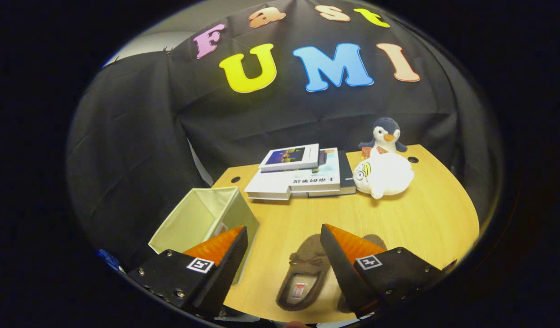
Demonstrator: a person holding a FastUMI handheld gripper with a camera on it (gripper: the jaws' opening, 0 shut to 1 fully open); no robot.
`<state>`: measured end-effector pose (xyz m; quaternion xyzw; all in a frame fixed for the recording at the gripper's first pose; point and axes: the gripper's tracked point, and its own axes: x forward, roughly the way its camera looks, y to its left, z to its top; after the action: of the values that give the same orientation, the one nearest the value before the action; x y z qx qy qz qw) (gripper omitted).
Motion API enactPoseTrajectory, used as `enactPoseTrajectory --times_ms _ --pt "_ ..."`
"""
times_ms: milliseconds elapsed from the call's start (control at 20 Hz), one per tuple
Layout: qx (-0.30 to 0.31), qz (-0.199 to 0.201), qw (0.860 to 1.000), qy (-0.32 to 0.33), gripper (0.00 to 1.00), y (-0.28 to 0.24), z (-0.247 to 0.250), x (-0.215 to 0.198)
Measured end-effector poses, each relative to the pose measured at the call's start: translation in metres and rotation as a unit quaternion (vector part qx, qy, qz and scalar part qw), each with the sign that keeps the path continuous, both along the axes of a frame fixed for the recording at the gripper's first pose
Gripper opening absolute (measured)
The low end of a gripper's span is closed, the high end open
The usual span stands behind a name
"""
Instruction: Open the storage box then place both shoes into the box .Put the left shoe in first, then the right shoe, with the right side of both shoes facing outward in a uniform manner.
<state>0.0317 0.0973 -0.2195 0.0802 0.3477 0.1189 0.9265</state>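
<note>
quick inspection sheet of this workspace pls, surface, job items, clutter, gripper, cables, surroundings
surface: light wooden table with round holes near the far edge
job's things: cream storage box open on top, nothing seen inside, at the table's left edge beside the left finger; brown slipper lying between the fingers; a second brown shoe mostly hidden behind the right finger
clutter: stack of books at the far side; white plush toy beside the books; penguin plush behind it
grippers: gripper open, fingers spread above the slipper, not touching it
cables: nothing seen
surroundings: black cloth wall behind and left of the table
</note>
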Motion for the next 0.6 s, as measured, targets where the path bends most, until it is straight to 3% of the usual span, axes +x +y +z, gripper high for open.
enactPoseTrajectory --times_ms 600 --pt "-0.061 0.014 0.995 0.084 0.98 -0.025 -0.11 -0.031"
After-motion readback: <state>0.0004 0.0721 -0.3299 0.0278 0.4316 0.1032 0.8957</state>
